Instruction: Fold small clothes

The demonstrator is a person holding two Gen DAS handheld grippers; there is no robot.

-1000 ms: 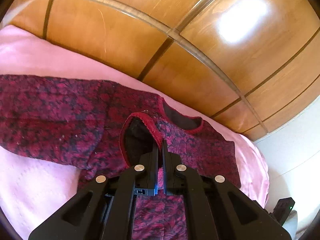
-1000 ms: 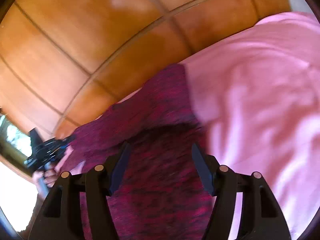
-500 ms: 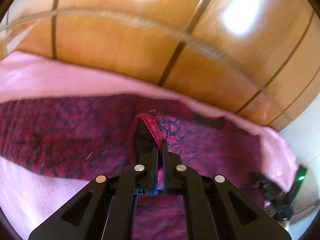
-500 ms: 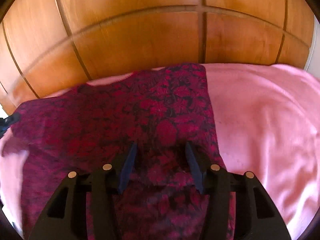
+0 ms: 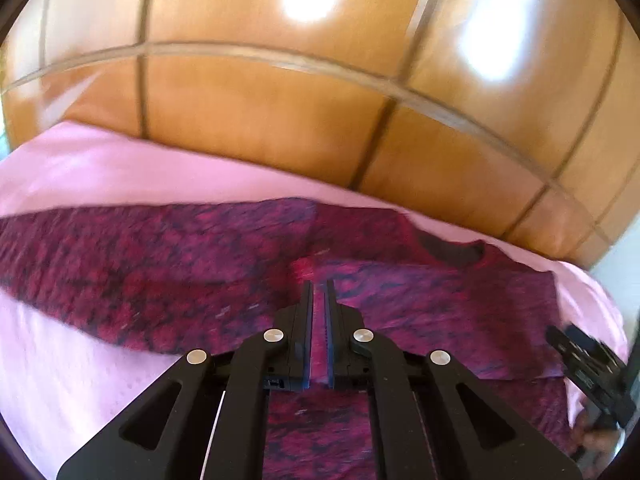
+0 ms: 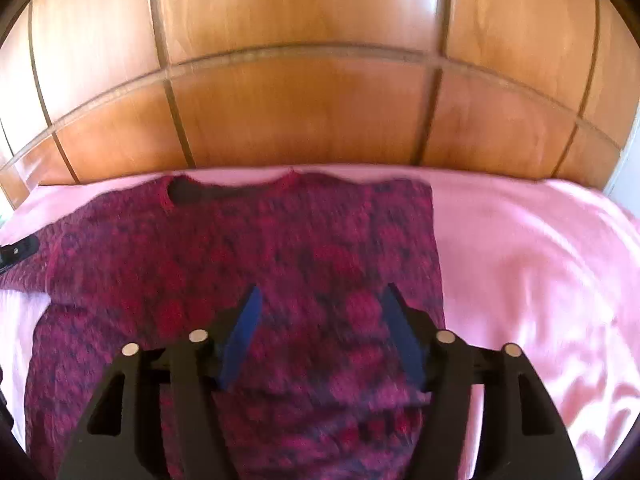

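A dark red and purple knit sweater (image 6: 248, 248) lies flat on the pink sheet (image 6: 520, 260), its neck opening (image 6: 188, 192) toward the headboard. In the left wrist view the sweater (image 5: 140, 272) stretches across the bed, one sleeve running off to the left. My left gripper (image 5: 318, 284) is shut on a fold of the knit, with fabric pinched between its pads. My right gripper (image 6: 323, 288) hovers over the sweater's lower right part. Its jaws are opening; the knit shows beneath the gap and the pads do not press on it.
A glossy wooden headboard (image 5: 280, 120) rises just behind the bed. Bare pink sheet (image 5: 80, 360) lies to the left of the sweater and also to its right. The right gripper (image 5: 588, 364) and a hand show at the left wrist view's right edge.
The left gripper has lowered its pinched fold onto the sweater's body and rolled. The right gripper swung across to face the sweater squarely; its jaws narrowed, then widened.
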